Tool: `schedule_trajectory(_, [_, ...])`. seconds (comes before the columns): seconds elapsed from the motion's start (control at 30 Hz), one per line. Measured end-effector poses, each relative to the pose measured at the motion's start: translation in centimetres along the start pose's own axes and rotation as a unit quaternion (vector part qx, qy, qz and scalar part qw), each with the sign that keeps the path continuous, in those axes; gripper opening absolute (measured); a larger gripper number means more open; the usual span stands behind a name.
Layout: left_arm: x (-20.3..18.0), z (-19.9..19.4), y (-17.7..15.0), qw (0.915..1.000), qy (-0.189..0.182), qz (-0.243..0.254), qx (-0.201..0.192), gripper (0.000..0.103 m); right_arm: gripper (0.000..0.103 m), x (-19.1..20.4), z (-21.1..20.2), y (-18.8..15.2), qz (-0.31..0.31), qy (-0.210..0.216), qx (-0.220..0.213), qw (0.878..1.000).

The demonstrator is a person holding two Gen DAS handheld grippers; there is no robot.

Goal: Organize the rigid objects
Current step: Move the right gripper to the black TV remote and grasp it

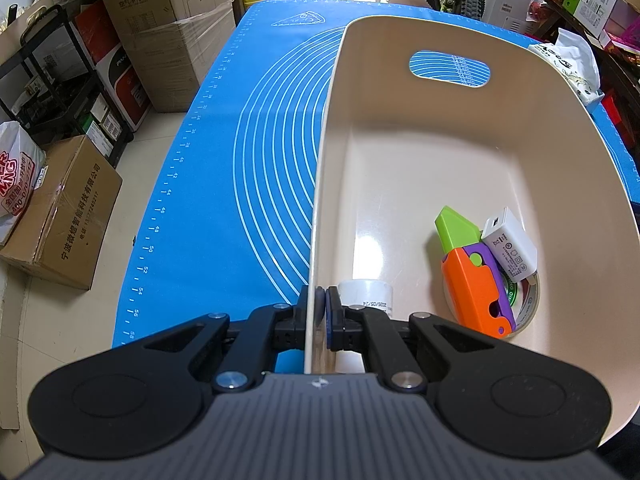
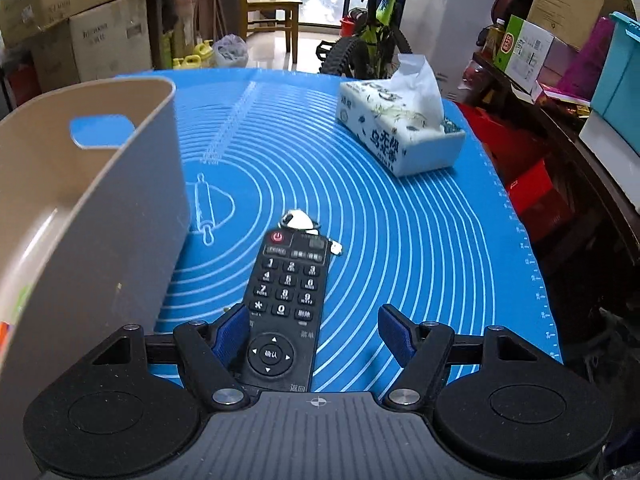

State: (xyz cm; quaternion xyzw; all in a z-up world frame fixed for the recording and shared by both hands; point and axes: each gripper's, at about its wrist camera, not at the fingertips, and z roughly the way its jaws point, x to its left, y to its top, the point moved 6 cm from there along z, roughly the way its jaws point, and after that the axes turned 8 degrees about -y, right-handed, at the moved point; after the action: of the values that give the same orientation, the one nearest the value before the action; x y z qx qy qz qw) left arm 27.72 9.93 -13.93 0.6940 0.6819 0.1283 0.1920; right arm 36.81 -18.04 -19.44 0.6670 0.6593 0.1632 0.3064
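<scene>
A beige plastic bin (image 1: 460, 40) stands on the blue mat (image 1: 224, 184). My left gripper (image 1: 318, 312) is shut on the bin's left wall. Inside the bin lie an orange, purple and green toy knife (image 1: 476, 276), a white charger (image 1: 510, 250), a roll of tape (image 1: 528, 300) and a white cylinder (image 1: 366, 292). In the right wrist view the bin (image 2: 92, 184) is at the left. My right gripper (image 2: 318, 334) is open around a black remote control (image 2: 286, 300) lying on the mat. A small white keychain object (image 2: 298, 220) lies just beyond the remote.
A tissue box (image 2: 400, 124) sits at the mat's far right. The mat's right edge (image 2: 532, 264) drops off to red crates. Cardboard boxes (image 1: 60, 232) stand on the floor to the left; a bicycle (image 2: 372, 28) stands beyond the table.
</scene>
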Motion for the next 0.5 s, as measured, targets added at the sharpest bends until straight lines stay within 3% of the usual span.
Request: schedule_trajectory(0.5, [-0.03,0.02,-0.01,1.0000,0.000,0.000,0.000,0.007,0.076,1.06,0.01,-0.15,-0.005,0.005,0.000,1.000])
